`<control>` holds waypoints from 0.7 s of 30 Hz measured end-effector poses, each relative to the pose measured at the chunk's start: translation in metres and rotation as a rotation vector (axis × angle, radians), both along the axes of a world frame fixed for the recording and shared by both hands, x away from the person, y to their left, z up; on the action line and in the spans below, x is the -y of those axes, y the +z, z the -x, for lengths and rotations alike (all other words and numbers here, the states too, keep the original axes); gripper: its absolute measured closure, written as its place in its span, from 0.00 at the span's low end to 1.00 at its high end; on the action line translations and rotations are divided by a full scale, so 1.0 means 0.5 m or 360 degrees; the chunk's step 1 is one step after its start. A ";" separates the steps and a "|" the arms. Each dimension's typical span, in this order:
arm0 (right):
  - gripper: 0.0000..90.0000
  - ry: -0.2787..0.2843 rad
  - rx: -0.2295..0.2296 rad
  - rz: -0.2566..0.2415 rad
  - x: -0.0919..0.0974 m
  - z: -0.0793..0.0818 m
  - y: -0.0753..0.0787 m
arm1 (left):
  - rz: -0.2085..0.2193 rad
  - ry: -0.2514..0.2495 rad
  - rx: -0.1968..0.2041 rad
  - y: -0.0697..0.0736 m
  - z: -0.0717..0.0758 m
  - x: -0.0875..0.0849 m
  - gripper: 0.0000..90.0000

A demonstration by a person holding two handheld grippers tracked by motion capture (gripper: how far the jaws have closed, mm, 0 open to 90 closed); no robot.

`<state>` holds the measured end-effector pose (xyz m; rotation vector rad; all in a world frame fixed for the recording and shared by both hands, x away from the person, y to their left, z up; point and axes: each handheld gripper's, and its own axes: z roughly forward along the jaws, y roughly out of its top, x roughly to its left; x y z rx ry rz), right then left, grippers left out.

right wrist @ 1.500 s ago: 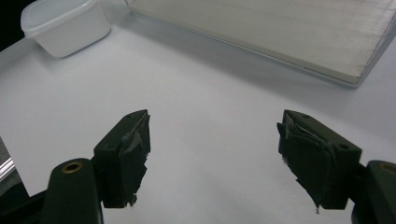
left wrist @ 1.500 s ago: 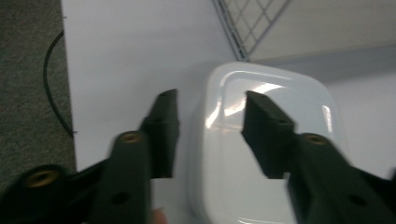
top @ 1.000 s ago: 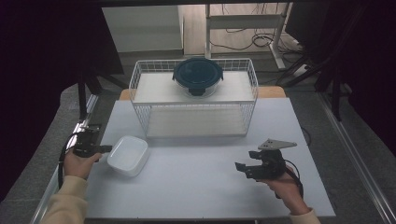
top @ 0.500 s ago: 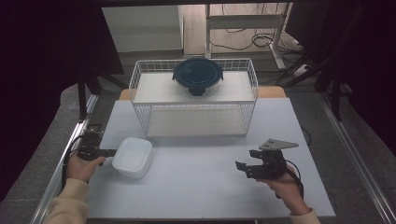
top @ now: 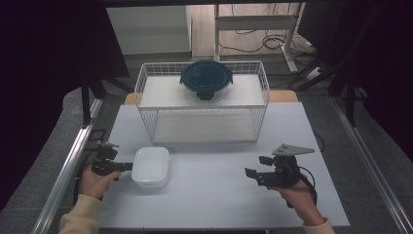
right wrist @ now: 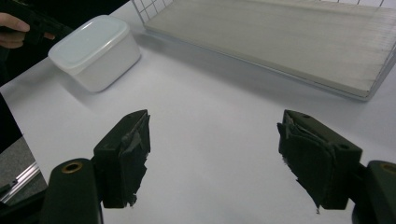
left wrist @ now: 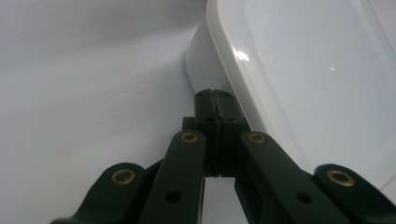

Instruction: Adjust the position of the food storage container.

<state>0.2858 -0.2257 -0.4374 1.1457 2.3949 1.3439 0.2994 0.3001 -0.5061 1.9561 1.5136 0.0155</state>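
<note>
A white rectangular lidded container [top: 151, 167] stands on the white table at the left. My left gripper [top: 127, 166] is shut with nothing between its jaws. Its closed tips [left wrist: 214, 95] touch the container's [left wrist: 303, 70] left side wall just under the lid's rim. My right gripper [top: 252, 171] is held over the table's right part, apart from the container. In the right gripper view it [right wrist: 217, 123] stands open over bare table, with the container [right wrist: 95, 49] farther off at the upper left.
A white wire rack [top: 141, 83] with two shelves stands at the back middle of the table. A round dark-blue lidded bowl [top: 206, 78] sits on its top shelf. The rack's lower shelf [right wrist: 280, 46] lies ahead of the right gripper. The table's left edge has a metal rail [top: 68, 165].
The left gripper has moved right, and the white container has slid right with it. The right gripper has kept still.
</note>
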 end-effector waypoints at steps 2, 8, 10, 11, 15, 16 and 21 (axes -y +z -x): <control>0.28 -0.0001 -0.0001 -0.0002 0.000 0.000 0.000 | 0.0002 -0.0013 0.0002 0.000 0.001 0.009 1.00; 0.28 0.0005 -0.0014 0.0001 0.000 -0.001 -0.002 | 0.0046 -0.0059 0.0000 -0.001 0.000 0.034 1.00; 0.28 0.0002 -0.0013 0.0003 0.000 -0.001 -0.002 | 0.0072 -0.0072 0.0002 -0.002 0.001 0.045 1.00; 0.28 0.0000 -0.0015 0.0004 0.001 -0.001 -0.002 | 0.0084 -0.0080 0.0002 -0.002 0.001 0.049 1.00; 0.28 0.0008 -0.0013 0.0006 -0.001 0.000 -0.002 | 0.0107 -0.0109 0.0006 -0.003 0.003 0.064 1.00; 0.28 0.0008 -0.0011 0.0003 -0.001 0.000 -0.002 | 0.0116 -0.0110 0.0002 -0.004 0.002 0.068 1.00; 0.28 0.0006 -0.0006 -0.0002 -0.001 0.001 0.001 | 0.0146 -0.0147 -0.0015 -0.008 0.000 0.083 1.00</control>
